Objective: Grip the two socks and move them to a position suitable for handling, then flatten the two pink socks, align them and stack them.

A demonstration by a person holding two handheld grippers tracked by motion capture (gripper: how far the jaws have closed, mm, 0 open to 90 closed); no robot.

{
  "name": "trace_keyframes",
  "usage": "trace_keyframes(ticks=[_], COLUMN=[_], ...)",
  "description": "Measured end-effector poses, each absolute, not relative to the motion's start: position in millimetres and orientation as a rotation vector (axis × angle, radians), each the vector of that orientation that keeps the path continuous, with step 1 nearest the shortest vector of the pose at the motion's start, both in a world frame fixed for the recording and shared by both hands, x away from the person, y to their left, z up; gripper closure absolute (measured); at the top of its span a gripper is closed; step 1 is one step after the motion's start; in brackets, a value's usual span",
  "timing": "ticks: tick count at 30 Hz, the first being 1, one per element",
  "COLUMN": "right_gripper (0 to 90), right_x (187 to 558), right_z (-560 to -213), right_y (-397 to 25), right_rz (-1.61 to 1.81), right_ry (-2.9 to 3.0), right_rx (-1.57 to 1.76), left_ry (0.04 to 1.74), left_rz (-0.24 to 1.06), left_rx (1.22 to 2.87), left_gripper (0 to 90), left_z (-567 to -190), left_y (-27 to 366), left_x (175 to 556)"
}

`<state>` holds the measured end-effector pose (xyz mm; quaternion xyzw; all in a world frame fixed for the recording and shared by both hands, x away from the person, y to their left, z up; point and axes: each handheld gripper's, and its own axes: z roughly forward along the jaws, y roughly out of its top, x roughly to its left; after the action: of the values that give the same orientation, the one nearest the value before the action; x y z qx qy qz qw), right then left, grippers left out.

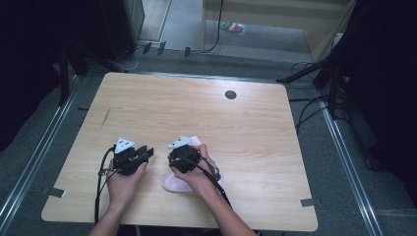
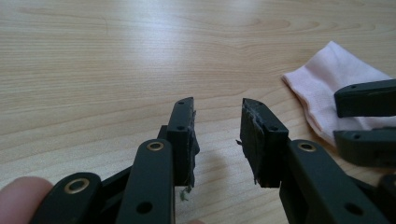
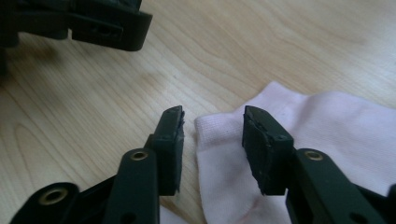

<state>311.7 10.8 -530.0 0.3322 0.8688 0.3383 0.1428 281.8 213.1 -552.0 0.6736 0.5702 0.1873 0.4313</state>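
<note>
Light wood table point(image 1: 246, 137) carries 2 hands side by side near its front edge. Left gripper point(image 2: 217, 135) hovers over bare wood, jaws parted with nothing between. Right gripper point(image 3: 212, 140) stands open astride the cuff corner of a pale pink sock point(image 3: 327, 135), which lies flat under the right hand point(image 1: 196, 172).

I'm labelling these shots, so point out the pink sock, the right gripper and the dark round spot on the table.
pink sock point(image 3: 327, 135), right gripper view, flat middle.
right gripper point(image 3: 212, 140), right gripper view, between fingertips.
dark round spot point(image 1: 230, 94), high view, centre.
</note>
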Motion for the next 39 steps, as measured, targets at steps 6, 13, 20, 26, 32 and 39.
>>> trace_keyframes(ticks=[6,13,20,26,32,39], right_gripper=[76.8,89.1,89.2,89.2,89.1,89.0], right_x=[314,319,323,329,327,326], right_z=[-536,-516,-483,-470,-467,-482], right_y=[14,-4,-40,-68,-98,-130], right_rz=[0.915,1.082,1.278,1.294,1.365,1.359], right_ry=[2.504,2.425,2.284,2.211,2.107,2.044], right_rx=[0.969,1.095,1.208,1.246,1.321,1.412], left_ry=[1.416,1.416,1.408,1.404,1.404,1.412], left_rz=[0.462,0.460,0.458,0.462,0.455,0.453], left_rx=[1.683,1.669,1.674,1.678,1.679,1.672], left_gripper=[66.7,66.5,65.5,65.0,65.0,64.9], left_z=[-552,-552,-552,-552,-552,-552], left_y=[213,213,214,213,213,213], left_x=[282,282,282,282,283,283])
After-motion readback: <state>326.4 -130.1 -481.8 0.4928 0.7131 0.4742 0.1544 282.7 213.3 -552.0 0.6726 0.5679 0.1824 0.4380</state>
